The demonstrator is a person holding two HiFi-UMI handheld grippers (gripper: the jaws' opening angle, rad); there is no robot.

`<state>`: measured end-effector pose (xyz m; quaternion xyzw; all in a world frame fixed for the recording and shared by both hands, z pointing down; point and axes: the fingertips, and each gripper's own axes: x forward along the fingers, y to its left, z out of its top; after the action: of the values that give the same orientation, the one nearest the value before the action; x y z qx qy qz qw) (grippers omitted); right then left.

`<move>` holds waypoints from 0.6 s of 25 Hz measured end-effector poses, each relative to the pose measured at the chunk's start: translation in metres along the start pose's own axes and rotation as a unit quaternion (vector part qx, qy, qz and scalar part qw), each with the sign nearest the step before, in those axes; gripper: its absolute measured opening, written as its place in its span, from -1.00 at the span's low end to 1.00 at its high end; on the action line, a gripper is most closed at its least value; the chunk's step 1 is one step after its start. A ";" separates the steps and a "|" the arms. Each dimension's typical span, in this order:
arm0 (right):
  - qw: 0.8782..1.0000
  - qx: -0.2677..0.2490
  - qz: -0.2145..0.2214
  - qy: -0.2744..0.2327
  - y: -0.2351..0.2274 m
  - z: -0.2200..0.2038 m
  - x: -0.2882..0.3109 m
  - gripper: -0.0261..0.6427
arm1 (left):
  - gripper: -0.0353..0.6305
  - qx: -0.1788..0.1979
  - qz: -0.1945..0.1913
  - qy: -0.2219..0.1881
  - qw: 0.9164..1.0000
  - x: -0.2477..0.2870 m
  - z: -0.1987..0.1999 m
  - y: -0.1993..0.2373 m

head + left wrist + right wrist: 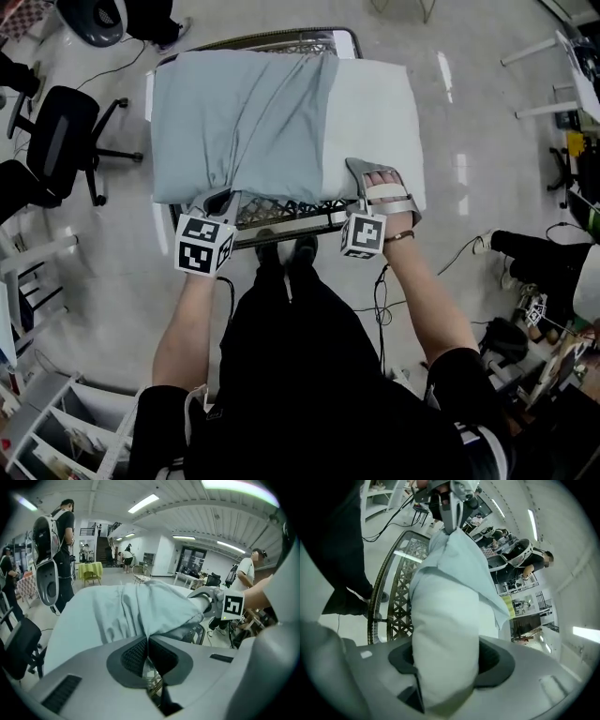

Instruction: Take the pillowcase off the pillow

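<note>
- Nearest, at near rail of rack (291,214): left gripper (221,200), jaws pressed together on a thin pinch of case (234,122) at its near corner, over rack's left half.
- Right gripper (380,187) just off rack's near right corner, jaws clamped on bare pillow (370,112), filling bulging between them.
- Pillow flat on rack, overhanging its right end; case over rack's left and middle, bare white beyond.
- Risk: soft filling squeezing out of right grip under pull, whole pillow then dragged toward rack's left end with case on.
- Risk: thin pinch slipping from left jaws, or case snagging on rack's lattice along near rail.
- Risk: left pinch perhaps catching pillow as well as case; cannot tell from here; would lock both together.
- Long axis along rack's length, left to right in head view; case mouth judged to face rack's right end, closed end toward rack's left.
</note>
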<state>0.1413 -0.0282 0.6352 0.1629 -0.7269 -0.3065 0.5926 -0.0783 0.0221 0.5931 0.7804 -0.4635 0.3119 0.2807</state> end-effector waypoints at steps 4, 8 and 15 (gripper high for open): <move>1.000 0.008 0.025 -0.007 -0.031 -0.001 -0.013 -0.09 | -0.87 0.026 0.019 -0.015 0.999 -0.009 0.022 0.007; 0.998 0.015 0.058 0.011 -0.028 0.000 -0.001 0.00 | -0.87 0.033 0.014 -0.024 0.999 -0.009 0.042 0.011; 0.999 0.004 0.041 0.035 0.041 0.019 0.052 0.30 | -0.87 0.039 -0.018 0.012 0.999 0.018 -0.006 0.003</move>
<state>0.1160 -0.0231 0.6990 0.1459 -0.7128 -0.2727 0.6295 -0.0757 0.0150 0.6109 0.7950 -0.4337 0.3342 0.2610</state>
